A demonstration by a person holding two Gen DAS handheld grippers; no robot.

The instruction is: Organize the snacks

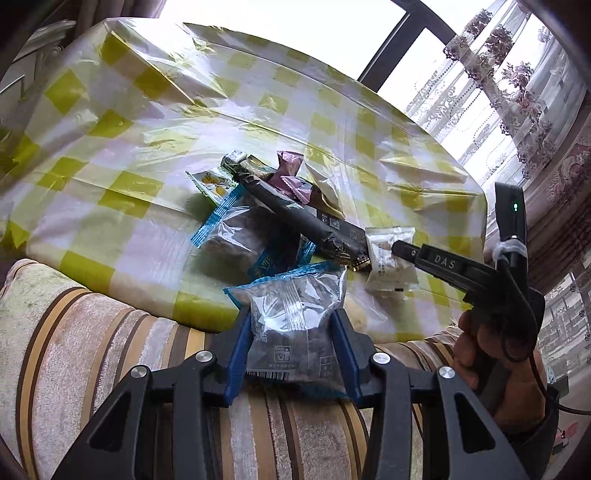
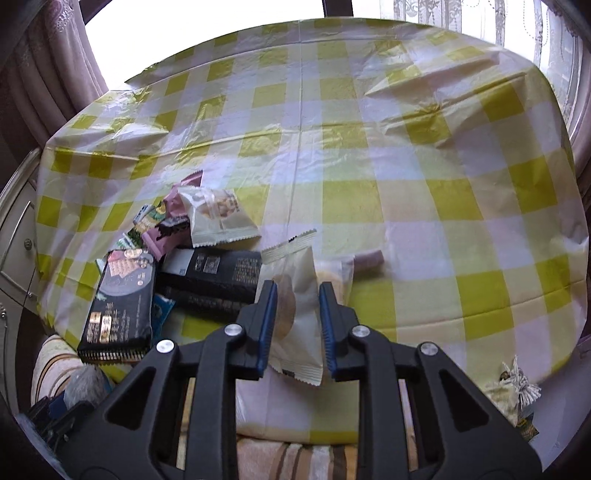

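The left hand-held gripper [image 1: 293, 332] pinches a crinkly clear packet [image 1: 295, 317] with blue edges over the striped cushion [image 1: 92, 350]. The right hand-held gripper [image 2: 297, 321] clamps a matte cream pouch [image 2: 295, 302] (round biscuit inside) beside the snack pile [image 2: 166, 258]; rightward the checked surface [image 2: 443, 184] lies bare.

We see bright daylight from blown-out windows [image 1: 280, 22] behind the desk [image 2: 369, 166], glare on its plastic cloth [image 1: 155, 122], and fisheye bending with dark corners.
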